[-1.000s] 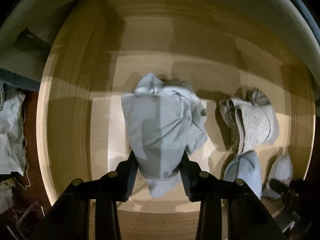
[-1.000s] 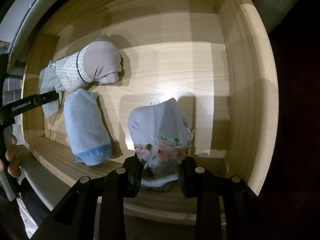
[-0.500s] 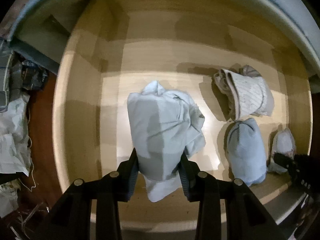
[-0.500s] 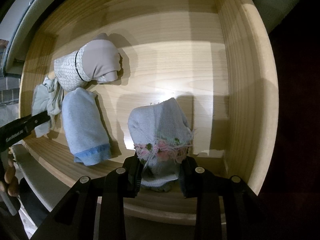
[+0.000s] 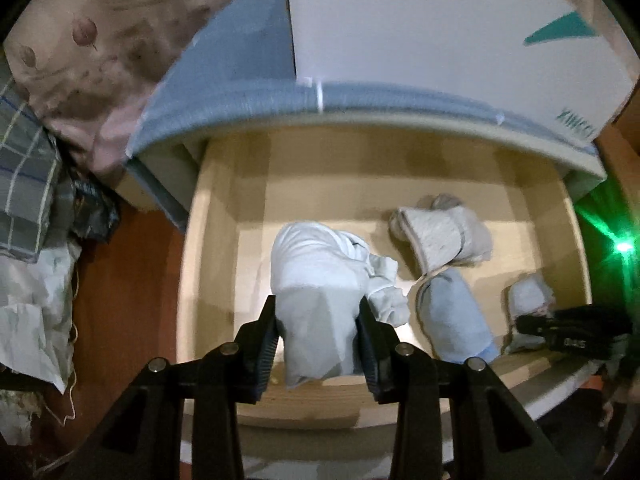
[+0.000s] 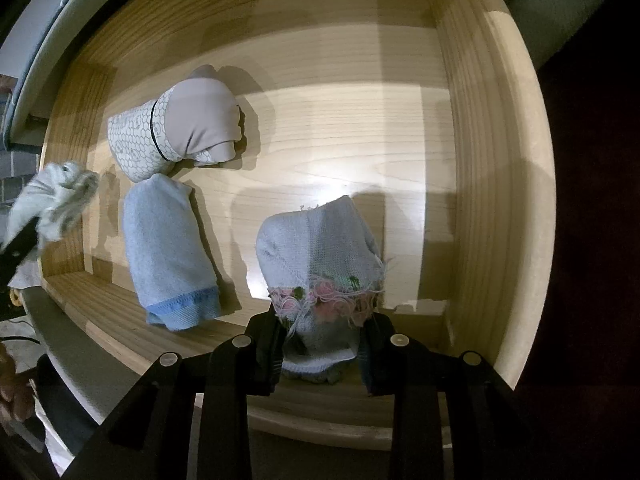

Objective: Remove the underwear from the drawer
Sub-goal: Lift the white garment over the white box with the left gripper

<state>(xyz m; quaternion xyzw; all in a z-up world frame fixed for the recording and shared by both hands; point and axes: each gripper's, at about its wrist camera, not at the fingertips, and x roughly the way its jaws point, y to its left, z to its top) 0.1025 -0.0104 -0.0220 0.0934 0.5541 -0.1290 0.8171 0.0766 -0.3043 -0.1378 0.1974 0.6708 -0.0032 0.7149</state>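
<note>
two bundles gripped over the open wooden drawer

the left gripper point(image 5: 318, 344) has its black ridged jaws pressed on both sides of a pale grey-white crumpled cloth bundle point(image 5: 324, 280), partly closed around it, with the bundle's lower end hanging below the pads. in the left wrist view this bundle is held above the floor of the light pine drawer point(image 5: 216, 264), near its front left part.

the right gripper point(image 6: 322, 344) is clamped tight on a light blue knitted roll with a pink frayed floral trim point(image 6: 320, 256), which sits low in the drawer just behind the front wall, toward the right side.

two pieces lie loose on the drawer floor, touching end to end: a beige roll with a white honeycomb-print band point(image 6: 176, 128) toward the back, and a pale blue terry roll with a darker blue hem point(image 6: 168, 248) in front of it. in the right wrist view the left gripper's bundle shows blurred at the left edge.

behind the drawer stands a white cardboard box with teal print point(image 5: 440, 28).
</note>
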